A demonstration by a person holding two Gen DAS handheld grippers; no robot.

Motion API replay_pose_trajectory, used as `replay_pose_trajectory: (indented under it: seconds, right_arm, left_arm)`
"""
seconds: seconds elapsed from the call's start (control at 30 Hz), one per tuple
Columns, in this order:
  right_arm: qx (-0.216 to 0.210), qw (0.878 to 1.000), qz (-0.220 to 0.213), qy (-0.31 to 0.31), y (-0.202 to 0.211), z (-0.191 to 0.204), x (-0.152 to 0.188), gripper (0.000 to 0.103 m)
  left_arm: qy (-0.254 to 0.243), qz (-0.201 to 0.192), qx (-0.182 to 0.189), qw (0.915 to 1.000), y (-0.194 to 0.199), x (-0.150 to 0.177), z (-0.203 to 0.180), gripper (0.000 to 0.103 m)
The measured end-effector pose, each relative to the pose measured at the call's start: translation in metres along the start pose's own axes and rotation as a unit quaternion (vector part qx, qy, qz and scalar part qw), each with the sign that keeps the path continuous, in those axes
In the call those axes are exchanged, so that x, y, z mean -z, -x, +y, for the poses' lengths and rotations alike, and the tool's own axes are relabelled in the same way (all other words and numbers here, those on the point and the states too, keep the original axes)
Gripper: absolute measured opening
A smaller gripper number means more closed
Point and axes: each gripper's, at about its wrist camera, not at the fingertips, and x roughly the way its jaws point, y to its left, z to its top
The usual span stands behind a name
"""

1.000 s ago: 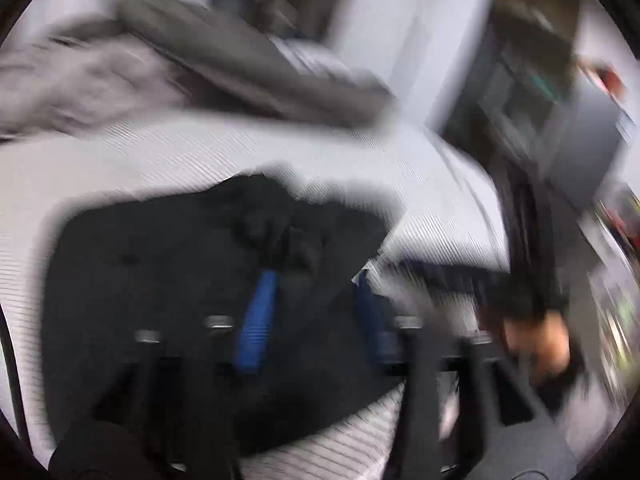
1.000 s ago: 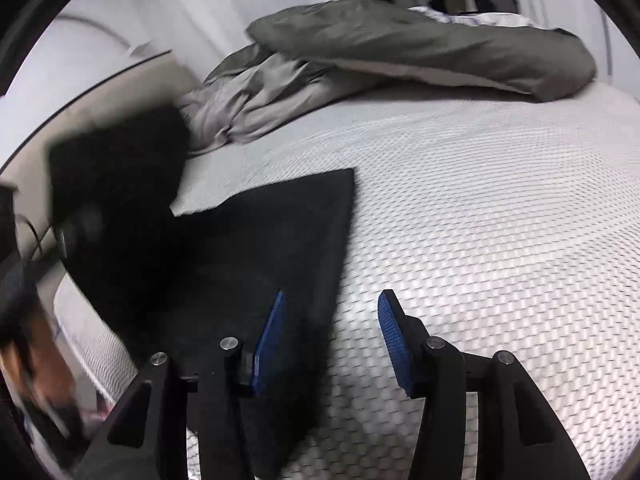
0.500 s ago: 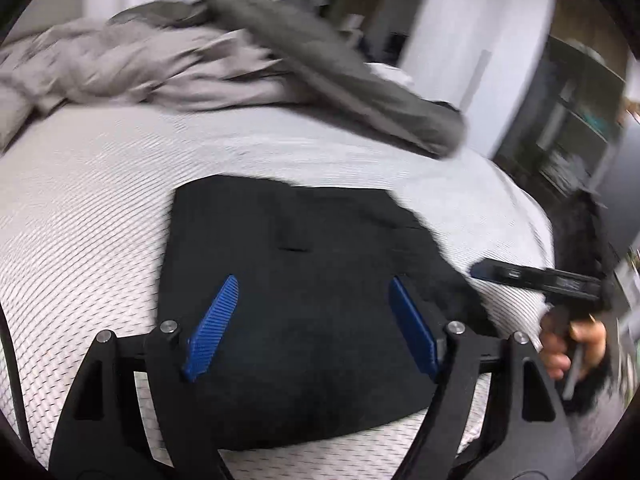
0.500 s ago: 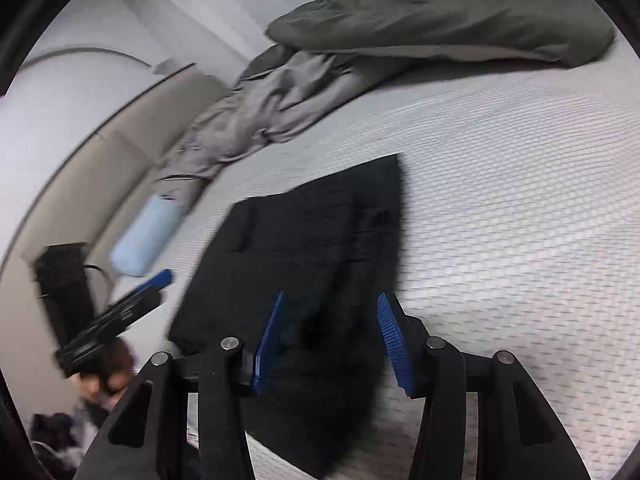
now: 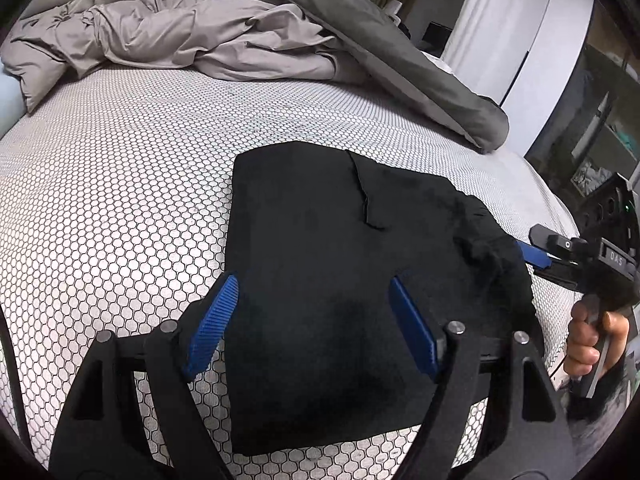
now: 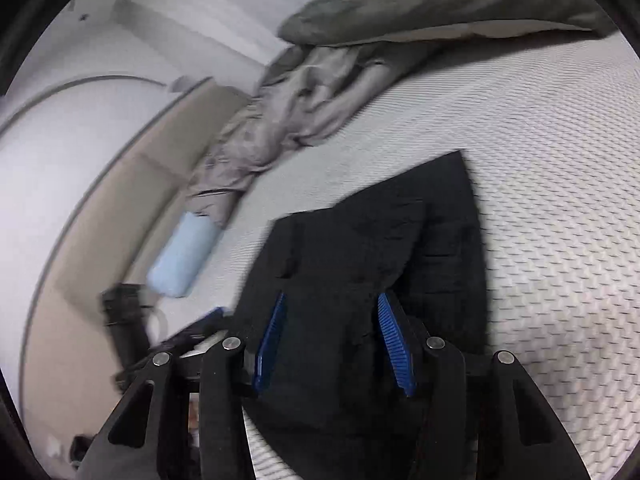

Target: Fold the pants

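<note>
Now the left gripper (image 5: 312, 320) hangs over the near part of the pants (image 5: 340, 280), with its blue fingers (image 5: 212, 320) spread wide and nothing between them. One finger sits at the left edge of the cloth and the other is over the dark middle, so the pants lie right under it and a little ahead. They are already folded into a black block on the bed (image 5: 120, 200), with the long side running away from this gripper toward the grey blanket (image 5: 200, 32). The right gripper (image 6: 332, 340) comes at the same block from the other side. Its fingers are partly open and no cloth seems pinched, though that view is blurry, so I can't be sure. In the left view it (image 5: 536, 254) pokes in at the bumpy right edge, held by a hand (image 5: 588, 340). That bumpy edge looks nearer to the right gripper, so it seems better placed to smooth it or fold it over.
</note>
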Motion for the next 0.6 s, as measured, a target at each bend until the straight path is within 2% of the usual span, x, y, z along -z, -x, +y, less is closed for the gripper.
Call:
replay_pose_trajectory:
  seconds: [0.1, 0.17, 0.2, 0.27, 0.33, 0.4, 0.43, 0.47, 0.53, 0.6]
  right_arm:
    - [0.034, 0.999, 0.022, 0.003, -0.014, -0.006, 0.001, 0.049]
    - [0.024, 0.999, 0.043, -0.009, -0.023, -0.012, 0.005, 0.046]
    - [0.033, 0.998, 0.050, -0.005, -0.028, -0.013, 0.005, 0.030]
    - [0.084, 0.995, 0.054, 0.013, -0.033, -0.009, 0.007, 0.007]
    - [0.073, 0.997, 0.020, 0.001, -0.017, 0.000, 0.005, 0.006]
    - [0.085, 0.995, -0.014, 0.043, 0.004, 0.021, 0.005, 0.006]
    - [0.094, 0.994, -0.015, 0.060, 0.010, 0.028, 0.006, 0.006]
    - [0.104, 0.992, -0.010, 0.066, 0.011, 0.029, 0.007, 0.006]
    - [0.124, 0.991, 0.034, 0.042, 0.002, 0.010, 0.011, 0.019]
    - [0.143, 0.988, 0.062, -0.009, -0.003, -0.020, 0.019, 0.019]
  left_arm:
    - [-0.002, 0.004, -0.003, 1.0000, 0.006, 0.006, -0.003, 0.075]
    - [-0.002, 0.006, -0.006, 1.0000, 0.004, 0.005, -0.004, 0.075]
    - [-0.001, 0.005, -0.007, 1.0000, 0.005, 0.005, -0.004, 0.075]
    - [0.001, 0.003, -0.008, 1.0000, 0.002, -0.001, -0.004, 0.075]
    - [0.006, -0.005, -0.007, 0.9999, 0.006, -0.006, -0.003, 0.075]
    - [0.012, -0.013, -0.003, 0.9998, 0.010, -0.009, -0.003, 0.075]
    - [0.012, -0.018, -0.004, 0.9998, 0.011, -0.011, -0.002, 0.075]
    - [0.013, -0.018, -0.005, 0.9997, 0.011, -0.011, -0.002, 0.075]
    - [0.011, -0.013, -0.012, 0.9998, 0.008, -0.011, -0.002, 0.075]
    - [0.010, -0.006, -0.020, 0.9997, 0.004, -0.010, -0.002, 0.075]
